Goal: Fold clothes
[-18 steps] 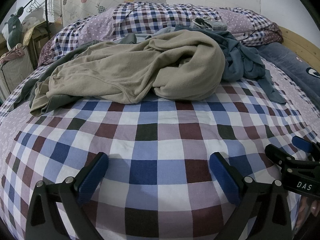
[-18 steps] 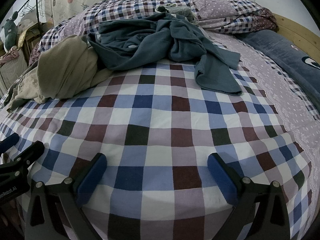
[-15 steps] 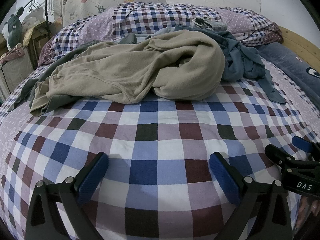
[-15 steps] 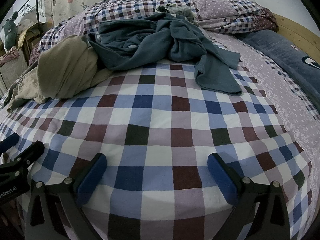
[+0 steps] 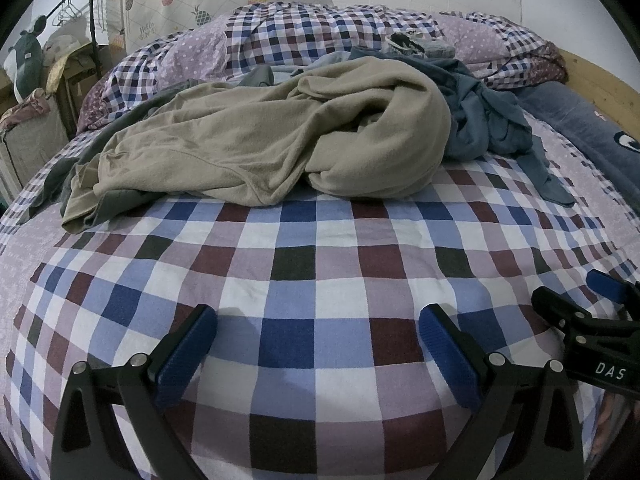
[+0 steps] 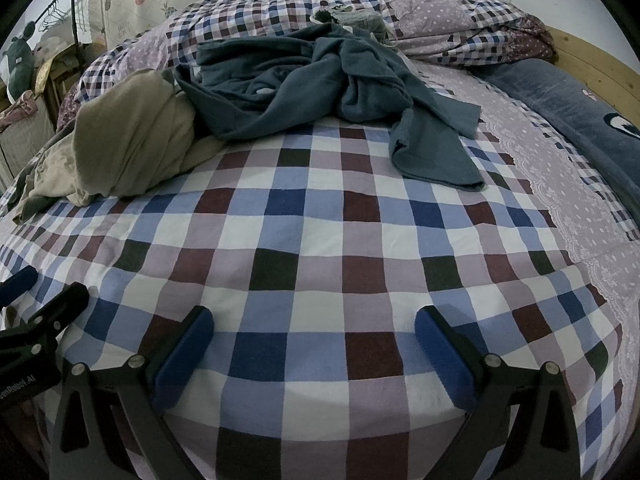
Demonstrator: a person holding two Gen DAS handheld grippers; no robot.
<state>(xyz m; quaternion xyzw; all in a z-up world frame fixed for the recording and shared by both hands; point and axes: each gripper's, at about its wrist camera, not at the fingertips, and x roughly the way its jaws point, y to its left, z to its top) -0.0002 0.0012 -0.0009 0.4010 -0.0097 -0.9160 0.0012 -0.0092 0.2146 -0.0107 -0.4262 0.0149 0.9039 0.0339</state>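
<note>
1. Right now we hold both grippers low over the near edge of a bed covered in a checked sheet (image 5: 320, 264), side by side and pointing toward the headboard end.
2. Our left gripper (image 5: 318, 344) has its blue-padded fingers spread wide apart, with nothing between them but bare sheet.
3. Our right gripper (image 6: 314, 340) is spread just as wide and is also empty.
4. The clothes to fold lie well ahead of both grippers, heaped across the middle of the bed and touching neither tool.
5. A crumpled beige garment (image 5: 272, 148) sits on the left of the heap; a tangled blue-grey garment (image 6: 320, 80) sits to its right, with one sleeve trailing toward us.
6. We judge that folding has not yet begun: the open fingers and the clear stretch of sheet in front suggest we are poised to reach in, and that this flat area will serve as the folding space.
7. The left wrist view faces the beige garment squarely, shows a darker grey-green cloth (image 5: 56, 180) poking out beneath its left side, and catches the right gripper at its right edge.
8. The right wrist view instead lays out the blue-grey garment and its sleeve fully, with the beige one cut down to a lump at the left.
</note>
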